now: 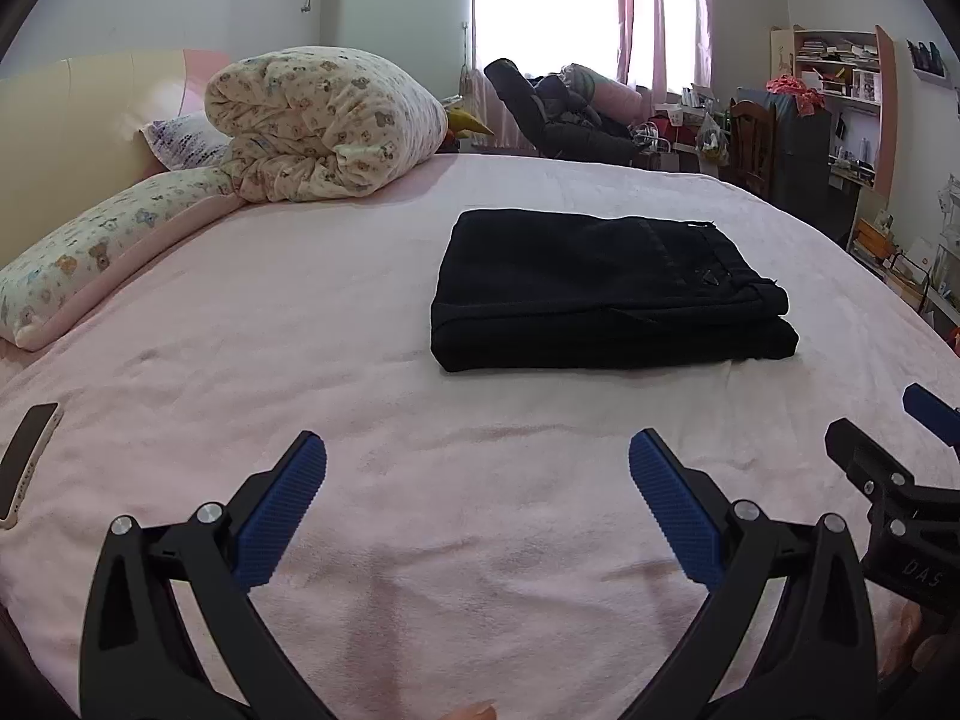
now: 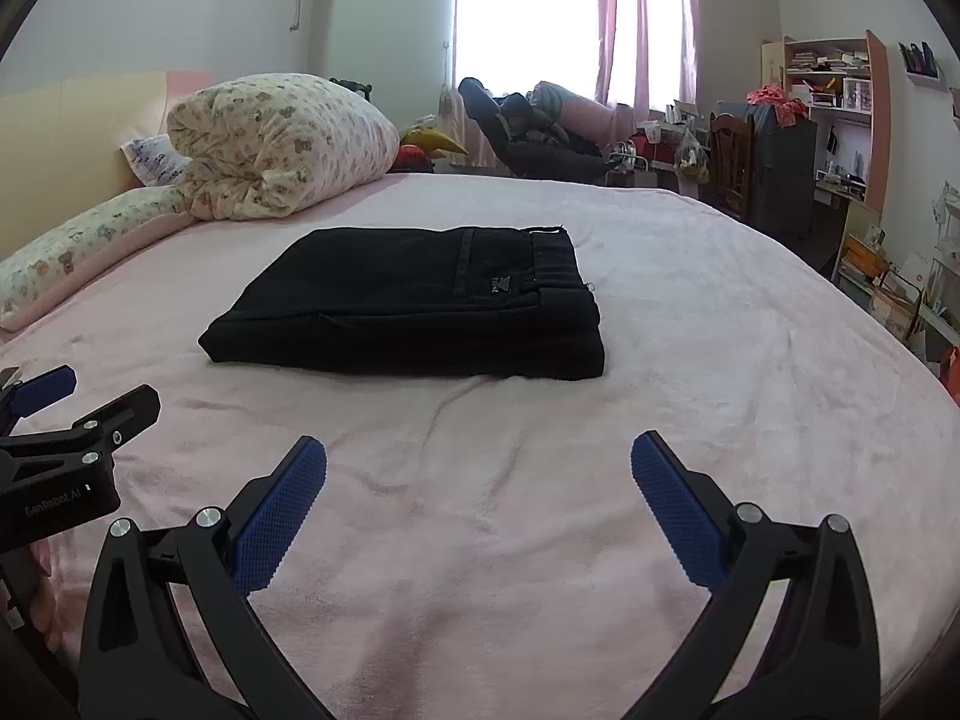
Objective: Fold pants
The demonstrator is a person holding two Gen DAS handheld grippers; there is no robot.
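Observation:
Black pants [image 1: 606, 288] lie folded into a compact rectangle on the pink bed cover [image 1: 360, 360], waistband at the right. They also show in the right wrist view [image 2: 414, 306]. My left gripper [image 1: 477, 462] is open and empty, held over the cover in front of the pants and apart from them. My right gripper [image 2: 478, 462] is open and empty too, in front of the pants. Each gripper shows at the edge of the other's view: the right one in the left wrist view [image 1: 900, 468], the left one in the right wrist view [image 2: 72, 420].
A rolled patterned duvet [image 1: 324, 126] and a long pillow [image 1: 90, 252] lie at the head of the bed. A phone [image 1: 24, 456] lies on the cover at the far left. A chair with dark clothes [image 1: 564, 114], a desk and shelves [image 1: 840, 96] stand beyond the bed.

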